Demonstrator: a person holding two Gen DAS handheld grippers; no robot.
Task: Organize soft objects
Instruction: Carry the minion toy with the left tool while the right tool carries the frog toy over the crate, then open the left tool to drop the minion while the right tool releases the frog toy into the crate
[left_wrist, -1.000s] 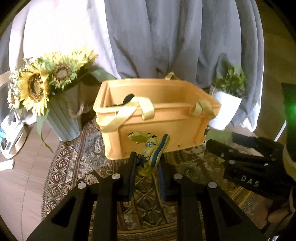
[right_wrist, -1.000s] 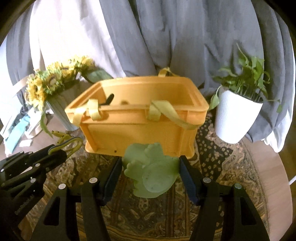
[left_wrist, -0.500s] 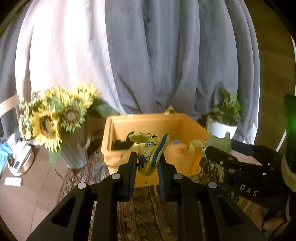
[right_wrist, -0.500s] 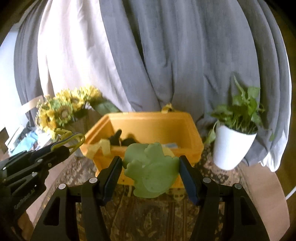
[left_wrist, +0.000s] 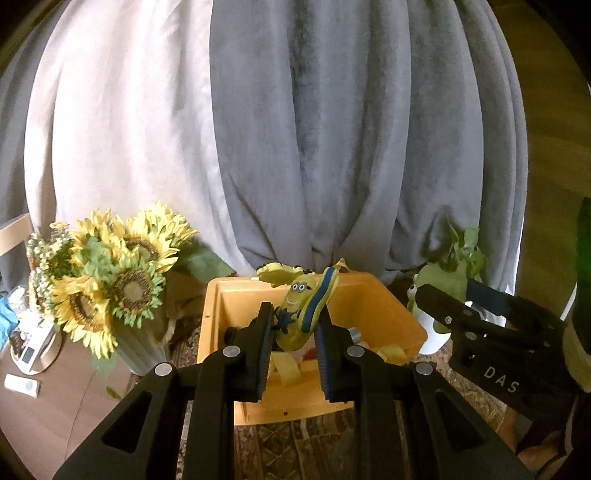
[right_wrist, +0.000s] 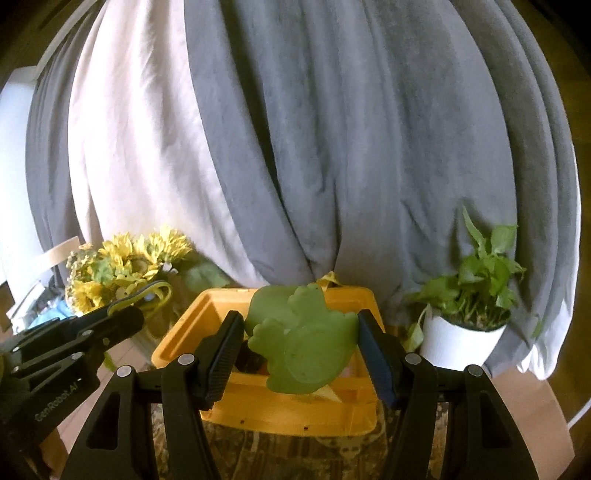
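My left gripper (left_wrist: 293, 332) is shut on a yellow and blue minion banana toy (left_wrist: 301, 306) and holds it above the open orange basket (left_wrist: 388, 306). My right gripper (right_wrist: 301, 350) is shut on a soft green frog toy (right_wrist: 303, 343) and holds it over the same basket (right_wrist: 288, 406). Each gripper shows at the side of the other's view, the right one (left_wrist: 421, 295) and the left one (right_wrist: 129, 314). Dark and pale items lie inside the basket, mostly hidden by the toys.
A sunflower bouquet in a ribbed vase (left_wrist: 110, 280) stands left of the basket. A white potted plant (right_wrist: 469, 317) stands right of it. A patterned rug (left_wrist: 295, 446) lies under the basket. Grey and white curtains (right_wrist: 295, 147) hang behind. Small devices (left_wrist: 29, 350) lie at far left.
Both grippers have risen and moved forward with their toys, from in front of the basket's side to above its open top. Both grips are unchanged.
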